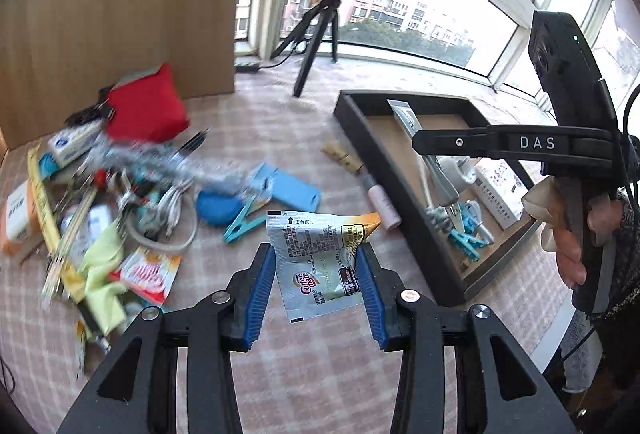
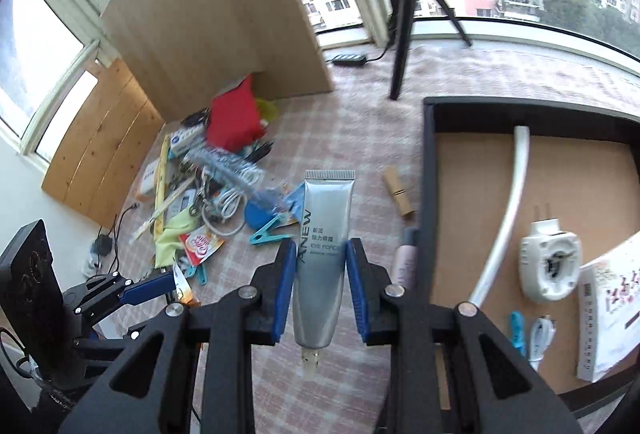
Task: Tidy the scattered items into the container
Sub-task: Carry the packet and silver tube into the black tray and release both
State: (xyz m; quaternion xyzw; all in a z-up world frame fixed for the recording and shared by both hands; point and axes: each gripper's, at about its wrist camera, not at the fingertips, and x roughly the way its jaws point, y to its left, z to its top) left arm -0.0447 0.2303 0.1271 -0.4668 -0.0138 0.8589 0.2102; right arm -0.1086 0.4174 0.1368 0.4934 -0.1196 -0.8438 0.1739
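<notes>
Above the checked worktop (image 2: 360, 138), my right claw (image 2: 319, 290) pinches a silver tube (image 2: 320, 258), cap toward me, crimp away; my left claw (image 1: 316, 286) pinches a crumpled creamer sachet (image 1: 320, 254).

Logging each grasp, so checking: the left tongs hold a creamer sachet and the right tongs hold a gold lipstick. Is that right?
Not quite. The left tongs do hold the creamer sachet, but the right tongs hold a silver cream tube, as the right wrist view shows. The gold lipstick lies on the cloth beside the black tray.
</notes>
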